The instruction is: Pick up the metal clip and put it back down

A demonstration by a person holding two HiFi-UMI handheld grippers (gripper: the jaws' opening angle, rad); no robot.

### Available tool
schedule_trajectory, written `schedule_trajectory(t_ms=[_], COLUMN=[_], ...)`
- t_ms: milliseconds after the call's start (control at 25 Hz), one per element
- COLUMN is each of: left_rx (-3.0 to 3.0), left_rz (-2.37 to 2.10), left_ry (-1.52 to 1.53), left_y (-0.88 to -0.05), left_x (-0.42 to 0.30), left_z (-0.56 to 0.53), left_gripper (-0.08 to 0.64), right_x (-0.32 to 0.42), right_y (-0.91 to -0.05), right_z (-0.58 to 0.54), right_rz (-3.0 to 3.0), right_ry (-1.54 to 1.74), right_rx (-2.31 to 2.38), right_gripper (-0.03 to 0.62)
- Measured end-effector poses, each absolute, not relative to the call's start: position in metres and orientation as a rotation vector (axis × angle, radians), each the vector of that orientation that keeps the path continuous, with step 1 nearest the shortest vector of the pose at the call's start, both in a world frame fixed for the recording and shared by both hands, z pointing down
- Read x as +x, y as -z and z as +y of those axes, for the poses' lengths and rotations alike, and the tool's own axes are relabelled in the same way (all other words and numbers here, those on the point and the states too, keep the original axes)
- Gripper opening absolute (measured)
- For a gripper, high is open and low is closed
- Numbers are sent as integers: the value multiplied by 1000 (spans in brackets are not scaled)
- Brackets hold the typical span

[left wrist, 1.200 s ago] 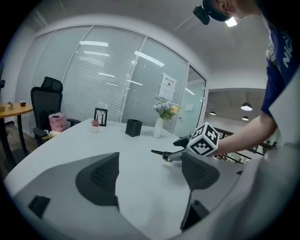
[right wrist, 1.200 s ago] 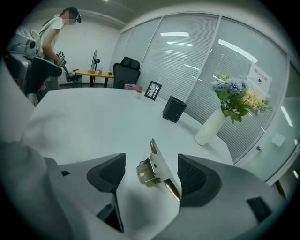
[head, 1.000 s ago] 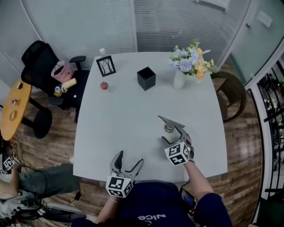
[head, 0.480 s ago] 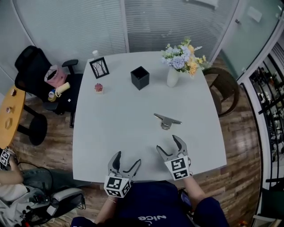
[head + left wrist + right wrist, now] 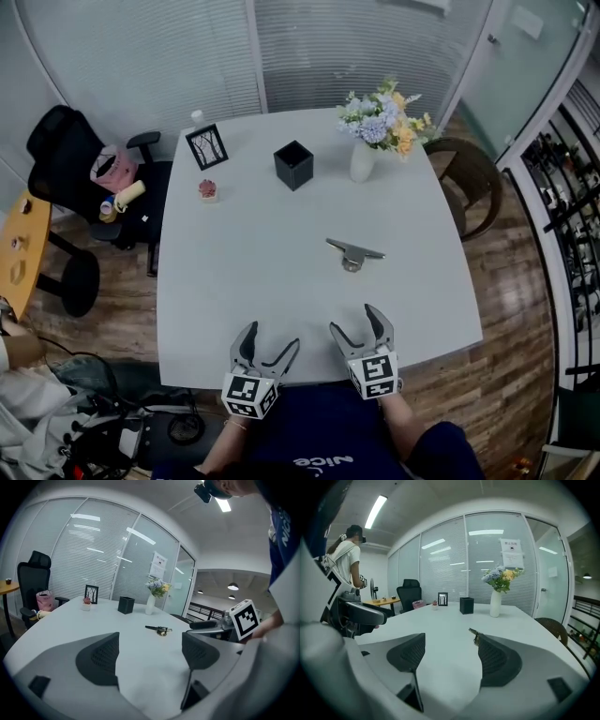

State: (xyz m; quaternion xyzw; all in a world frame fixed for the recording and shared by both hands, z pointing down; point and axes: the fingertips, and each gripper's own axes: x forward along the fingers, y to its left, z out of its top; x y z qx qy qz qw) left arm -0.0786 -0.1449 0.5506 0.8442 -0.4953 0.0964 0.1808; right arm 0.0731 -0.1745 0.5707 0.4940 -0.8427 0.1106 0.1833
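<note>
The metal clip point(image 5: 353, 253) is seen lying flat on the white surface point(image 5: 244, 281), right of its middle and alone. It is well apart from the black box point(image 5: 293, 165) and the vase of flowers point(image 5: 363, 161) farther back. Both grippers are held over the near edge, well short of it. The jaws of the left gripper point(image 5: 272, 336) are spread, with only bare surface between them. Those of the right gripper point(image 5: 356, 321) are likewise spread and empty, and the clip shows beyond its right jaw.

The clip is judged small, stiff and light, its smooth metal likely to slip on the pads. A thin arm and a rounded lump near one end can be made out. As it lies low, the jaws would have to be brought close to the surface. A hold across the thicker rounded part is judged safest, since a pinch at the thin tip could let it pivot.
</note>
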Motion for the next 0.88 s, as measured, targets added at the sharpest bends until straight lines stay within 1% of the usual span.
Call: schedule_trajectory(t_ms=[320,360,400,440,520,560,680,760,800,880], left_rx=[2394,2398,2402,2403,2404,2405,2410,2400,2393,2383], left_rz=[-1412,-1420,-1426,-1427,-1417,-1413,-1424,-1442,-1449,-1451], left_ry=[-278,-276,-273,-269,-263,-259,-248,-243,-239,-230], left_y=[-550,-549,-547,-547,-548,-548,-546,-545,-545,-545], left_x=[-85,-85,-85,-85,-85,-85,-87,-89,-90,-89], left_z=[-144,-143,-143,-142,-140,-140,-137,-135,-133,-129], left_gripper=[406,385,337,305,293,276,118,52,37,5], right_x=[64,62,60,59,57,56,47,42,41,40], right_y=[-570,-569,-568,-568,-567,-566,-563,-560,-559,-557], right_z=[-168,-167,-165,-164,-162,-162,-158,-155,-154,-150], right_rz=[-2390,-2404,-2416,-2425,-2432,-2439,-2493,-2520,-2526,-2535], right_ry=[-340,-347,-352,-353,-354,-360,-394,-397,-391,-377], right_rx=[1376,1356,1335,1322,1319,1320,1283,1253,1244,1229], right_gripper=[356,340,308,288,243,206,109,50,19,11])
